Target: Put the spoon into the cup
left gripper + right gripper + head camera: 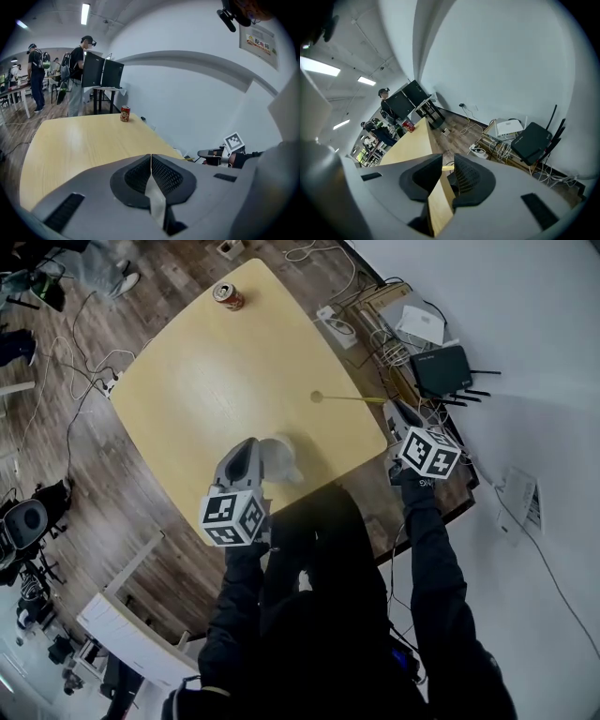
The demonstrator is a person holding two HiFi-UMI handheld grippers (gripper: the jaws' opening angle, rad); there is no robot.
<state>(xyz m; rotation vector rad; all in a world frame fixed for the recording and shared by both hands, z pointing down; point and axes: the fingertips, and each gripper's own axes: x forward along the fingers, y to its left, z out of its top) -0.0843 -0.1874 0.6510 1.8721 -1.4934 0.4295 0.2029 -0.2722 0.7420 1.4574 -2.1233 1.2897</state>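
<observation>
A thin yellow spoon (345,398) lies on the pale wooden table (206,381) near its right edge, bowl end to the left. My right gripper (397,414) is just off that edge at the spoon's handle end. It is open, and in the right gripper view (447,172) only the table edge and a yellow tip of the spoon (447,167) show in the gap. A translucent cup (283,459) stands at the near edge. My left gripper (253,448) is right against its left side, shut (151,161) with a pale strip of the cup wall (154,194) pinched between the pads.
A red drink can (228,295) stands at the table's far corner. On the floor right of the table lie a black router (441,368), white boxes and tangled cables. People (79,75) stand by desks beyond the far end.
</observation>
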